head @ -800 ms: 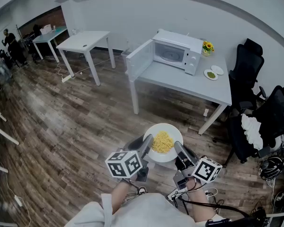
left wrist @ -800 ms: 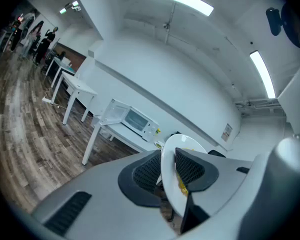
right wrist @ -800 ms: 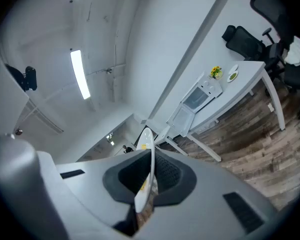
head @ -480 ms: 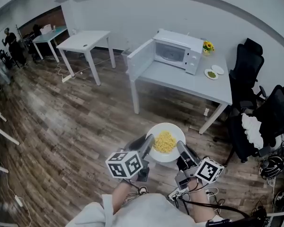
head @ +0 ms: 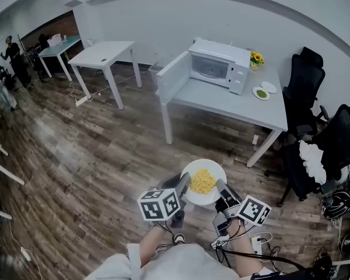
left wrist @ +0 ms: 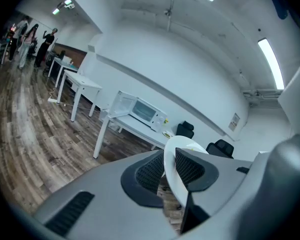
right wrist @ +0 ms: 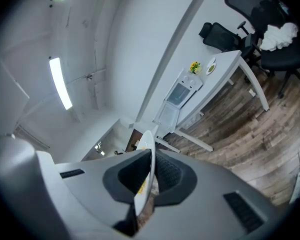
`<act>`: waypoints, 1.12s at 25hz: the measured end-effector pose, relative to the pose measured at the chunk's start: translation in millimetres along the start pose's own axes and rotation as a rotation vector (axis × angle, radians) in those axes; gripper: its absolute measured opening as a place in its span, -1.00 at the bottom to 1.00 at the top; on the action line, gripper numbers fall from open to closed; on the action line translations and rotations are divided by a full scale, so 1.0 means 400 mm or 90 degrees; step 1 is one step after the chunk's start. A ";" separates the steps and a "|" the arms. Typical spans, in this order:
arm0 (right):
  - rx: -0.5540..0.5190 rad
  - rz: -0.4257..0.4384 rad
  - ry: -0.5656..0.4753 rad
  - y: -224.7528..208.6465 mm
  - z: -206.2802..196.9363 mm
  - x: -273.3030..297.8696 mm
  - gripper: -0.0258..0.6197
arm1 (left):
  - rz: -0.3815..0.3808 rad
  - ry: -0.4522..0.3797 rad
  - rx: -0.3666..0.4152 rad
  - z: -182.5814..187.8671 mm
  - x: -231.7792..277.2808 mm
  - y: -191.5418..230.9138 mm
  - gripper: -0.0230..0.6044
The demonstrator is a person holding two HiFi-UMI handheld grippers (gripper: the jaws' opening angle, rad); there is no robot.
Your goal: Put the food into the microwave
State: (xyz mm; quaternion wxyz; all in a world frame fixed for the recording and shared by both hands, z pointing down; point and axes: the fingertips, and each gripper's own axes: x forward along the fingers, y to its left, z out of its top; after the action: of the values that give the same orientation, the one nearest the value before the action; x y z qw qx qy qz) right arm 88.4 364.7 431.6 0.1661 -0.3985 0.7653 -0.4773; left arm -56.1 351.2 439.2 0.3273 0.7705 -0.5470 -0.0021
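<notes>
We're mid-carry: the plate of noodles (head: 203, 181) hangs betw. both grippers above the wood floor (head: 93, 150), well short of the microwave (head: 217, 66). The left gripper (head: 183, 185) is clamped on the plate's left rim and the right gripper (head: 221, 189) on its right rim. Each gripper view shows the thin white rim pinched betw. ribbed pads (left wrist: 151, 171) w/ no gap. The microwave sits on the grey table (head: 233, 104), its door (head: 174, 74) swung wide to the left; we can't tell from here what's inside. To do this leg well, we'd hold both clamps at the same height so the plate stays level, as the noodles are heaped loose & a tilt could slide them off. Approach from the table's front, right of the open door, so the left gripper doesn't clip it. The grip is rim-edge only, so no jerks, or the plate could pivot or slip. At the opening we'd prob. need to feed it in straight & low, since grippers on both sides make the load wide.
</notes>
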 end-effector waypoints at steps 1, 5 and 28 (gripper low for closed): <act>0.003 -0.010 -0.002 -0.009 -0.001 0.015 -0.85 | 0.005 0.004 0.004 0.003 0.013 0.013 -0.93; 0.008 -0.026 -0.011 -0.024 0.005 0.068 -0.84 | 0.005 0.017 0.012 0.022 0.058 0.050 -0.93; 0.037 -0.039 -0.050 -0.109 0.164 0.284 -0.85 | -0.008 0.022 0.079 0.162 0.331 0.123 -0.93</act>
State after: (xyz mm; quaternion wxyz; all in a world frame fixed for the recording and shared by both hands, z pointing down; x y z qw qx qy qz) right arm 78.3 228.1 451.3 0.1927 -0.4353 0.7313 -0.4884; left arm -67.7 197.8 460.4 0.2882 0.7925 -0.5357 0.0430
